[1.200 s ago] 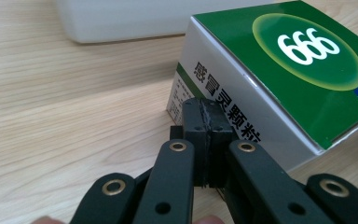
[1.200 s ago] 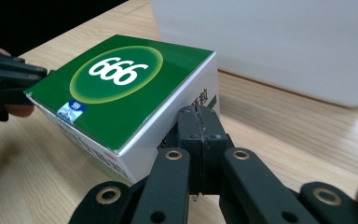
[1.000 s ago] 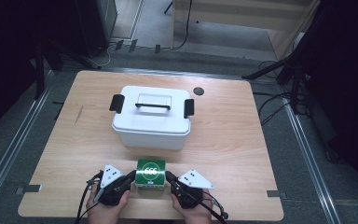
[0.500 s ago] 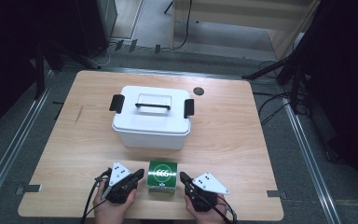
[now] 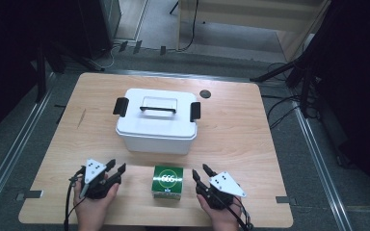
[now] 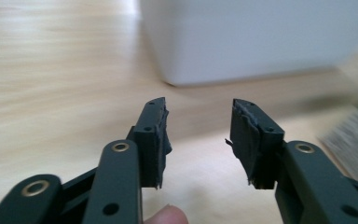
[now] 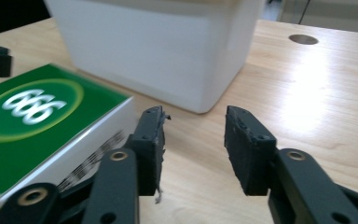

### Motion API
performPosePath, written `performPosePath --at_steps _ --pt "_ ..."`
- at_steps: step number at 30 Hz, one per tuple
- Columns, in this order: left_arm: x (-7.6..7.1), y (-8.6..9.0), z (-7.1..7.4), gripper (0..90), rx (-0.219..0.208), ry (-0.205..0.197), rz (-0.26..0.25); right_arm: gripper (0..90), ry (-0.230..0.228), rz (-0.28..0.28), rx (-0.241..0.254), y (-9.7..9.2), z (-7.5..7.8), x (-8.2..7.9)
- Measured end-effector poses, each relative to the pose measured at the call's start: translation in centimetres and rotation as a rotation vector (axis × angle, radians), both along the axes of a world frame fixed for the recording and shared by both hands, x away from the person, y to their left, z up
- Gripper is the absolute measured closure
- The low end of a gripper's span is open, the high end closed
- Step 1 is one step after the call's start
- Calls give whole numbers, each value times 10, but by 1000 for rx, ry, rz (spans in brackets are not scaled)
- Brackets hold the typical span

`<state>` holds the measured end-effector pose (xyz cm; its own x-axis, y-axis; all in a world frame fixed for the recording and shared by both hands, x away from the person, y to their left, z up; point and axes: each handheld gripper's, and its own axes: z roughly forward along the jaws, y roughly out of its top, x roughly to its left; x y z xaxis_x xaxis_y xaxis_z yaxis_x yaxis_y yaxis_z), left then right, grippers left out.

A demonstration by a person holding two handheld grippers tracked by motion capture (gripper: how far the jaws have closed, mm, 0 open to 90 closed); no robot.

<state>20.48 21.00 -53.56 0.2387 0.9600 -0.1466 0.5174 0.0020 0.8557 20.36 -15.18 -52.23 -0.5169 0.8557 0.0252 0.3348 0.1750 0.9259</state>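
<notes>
Near front table edge: green box (image 5: 167,181) between left gripper (image 5: 115,168) and right gripper (image 5: 201,172), both released, clear gaps.

Counter (image 5: 250,134): light wood, with a dark round hole (image 5: 204,94) near its far edge.
Floor (image 5: 24,139): grey, metal rails along both sides.
Cables (image 5: 279,103): black, trailing at right.

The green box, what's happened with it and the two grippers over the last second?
Both grippers let go of the green box and drew apart. The left gripper moved out to the left, the right gripper to the right; both are open with nothing between their jaws. The box slid slightly nearer the front edge and rests flat. The white bin stayed put, lid on.
</notes>
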Motion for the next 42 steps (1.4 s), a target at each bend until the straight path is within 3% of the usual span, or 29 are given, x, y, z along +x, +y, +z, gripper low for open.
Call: performPosePath --at_steps 3,7,14,15,16,20,25,27,28,29,42 --pt "14 17 5 709 -30 10 49 749 15 -23 15 -4 8 14" --pt "32 27 14 872 -49 19 71 892 21 -43 34 -4 16 32" --pt "67 19 26 900 1 35 43 900 53 -72 38 3 11 69" --pt "67 19 26 900 1 35 43 900 53 -72 38 3 11 69" --pt "75 15 27 900 8 46 40 900 88 -74 54 4 8 80" --pt "84 9 26 900 22 73 22 900 105 -77 46 8 4 91" --pt "87 0 25 900 25 83 15 900 114 -70 33 21 4 102" --pt "87 -1 25 900 18 84 16 900 114 -73 35 21 4 102" --pt "88 -5 24 900 40 88 11 900 131 -62 70 19 2 105" --pt "88 -5 24 900 40 88 11 900 141 -59 73 19 2 105" --pt "88 -21 23 900 67 88 10 900 141 -53 41 13 -3 105"
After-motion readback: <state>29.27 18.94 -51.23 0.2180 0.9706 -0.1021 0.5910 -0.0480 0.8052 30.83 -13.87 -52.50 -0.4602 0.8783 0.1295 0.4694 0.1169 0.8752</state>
